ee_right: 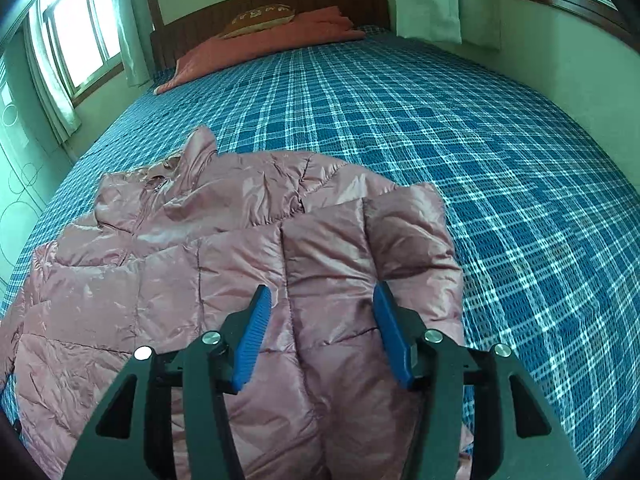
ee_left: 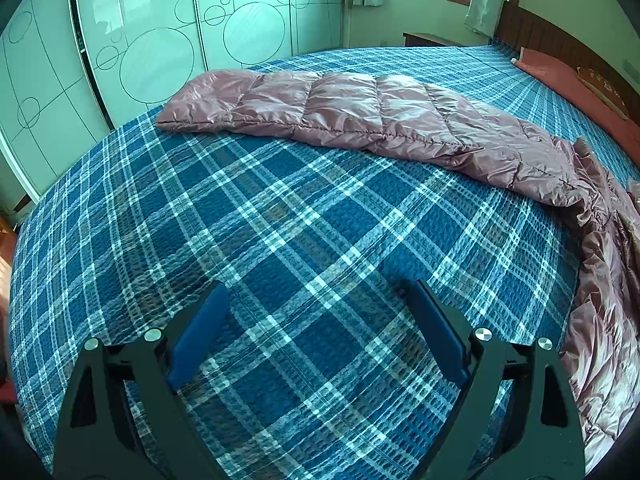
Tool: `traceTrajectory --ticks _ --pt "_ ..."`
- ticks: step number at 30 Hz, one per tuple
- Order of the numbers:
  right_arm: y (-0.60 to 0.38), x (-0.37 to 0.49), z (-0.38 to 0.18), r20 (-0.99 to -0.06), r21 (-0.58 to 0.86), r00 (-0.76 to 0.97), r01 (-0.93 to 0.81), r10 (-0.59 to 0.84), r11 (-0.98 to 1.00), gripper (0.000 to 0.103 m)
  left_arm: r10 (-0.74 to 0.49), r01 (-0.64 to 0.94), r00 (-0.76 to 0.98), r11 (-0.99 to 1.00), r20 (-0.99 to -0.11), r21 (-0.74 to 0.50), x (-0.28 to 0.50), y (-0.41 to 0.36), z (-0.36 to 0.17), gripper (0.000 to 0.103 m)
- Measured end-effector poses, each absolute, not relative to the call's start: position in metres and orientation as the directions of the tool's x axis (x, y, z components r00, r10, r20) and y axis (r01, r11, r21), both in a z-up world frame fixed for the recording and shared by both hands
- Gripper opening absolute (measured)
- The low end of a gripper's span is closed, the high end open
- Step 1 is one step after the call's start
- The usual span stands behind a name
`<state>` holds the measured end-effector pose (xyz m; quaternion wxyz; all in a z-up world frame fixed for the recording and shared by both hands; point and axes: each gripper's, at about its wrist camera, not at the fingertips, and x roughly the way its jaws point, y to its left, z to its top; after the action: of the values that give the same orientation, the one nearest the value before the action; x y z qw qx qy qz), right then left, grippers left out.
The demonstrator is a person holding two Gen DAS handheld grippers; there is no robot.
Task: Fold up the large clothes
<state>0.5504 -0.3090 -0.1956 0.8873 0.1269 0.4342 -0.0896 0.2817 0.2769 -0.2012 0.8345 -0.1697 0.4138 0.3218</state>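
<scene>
Jacket: while it lies spread on the bed, my pink quilted down jacket [ee_right: 224, 264] sits near the bed's near edge, collar pointing toward the headboard, one sleeve folded across its front.
Far sleeve: in the left wrist view the other sleeve [ee_left: 340, 116] stretches flat across the blanket, cuff toward the wardrobe.
Bed: the blue plaid blanket [ee_left: 280, 240] covers the bed and carries the whole jacket.
Containers: the only container I see is the wardrobe, doors shut, contents not visible.
Right jaws: my right gripper [ee_right: 322, 300] stands partly open just above the folded sleeve; the sleeve's fabric lies between the blue pads [ee_right: 252, 340], and I cannot tell whether the pads touch it. I see no pinch.
Left jaws: my left gripper [ee_left: 318, 292] stands wide open over bare blanket, holding nothing, well apart from the far sleeve.
Surroundings: an orange quilt [ee_right: 280, 40] and a patterned pillow [ee_right: 260, 20] lie by the brown headboard [ee_right: 280, 0]; the pale wardrobe [ee_left: 140, 40] with circle patterns stands beyond the bed, and curtained windows [ee_right: 76, 40] admit daylight.
Hidden: the jacket's lower hem runs beneath my right gripper and out of frame; in the left view its body is cut off at the right edge.
</scene>
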Motion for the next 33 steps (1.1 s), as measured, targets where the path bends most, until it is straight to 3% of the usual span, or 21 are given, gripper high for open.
traceTrajectory --ticks 4,9,26,33 --pt "-0.292 0.546 -0.192 -0.785 0.054 0.608 0.259 -0.119 0.964 0.06 0.395 -0.677 0.452 0.736 -0.8 -0.019 0.282 0.277 -0.201 0.092" --pt "-0.275 0.501 -0.166 -0.736 0.12 0.673 0.226 -0.066 0.967 0.065 0.4 -0.677 0.45 0.736 -0.798 -0.013 0.282 0.277 -0.201 0.092" --pt "-0.254 0.498 -0.212 -0.784 0.072 0.617 0.211 -0.076 0.975 0.068 0.392 -0.675 0.457 0.737 -0.798 -0.024 0.283 0.275 -0.203 0.092" --pt "-0.253 0.496 -0.213 -0.778 0.061 0.622 0.212 -0.087 0.975 0.068 0.34 -0.668 0.506 0.736 -0.793 -0.111 0.282 0.297 -0.204 0.092"
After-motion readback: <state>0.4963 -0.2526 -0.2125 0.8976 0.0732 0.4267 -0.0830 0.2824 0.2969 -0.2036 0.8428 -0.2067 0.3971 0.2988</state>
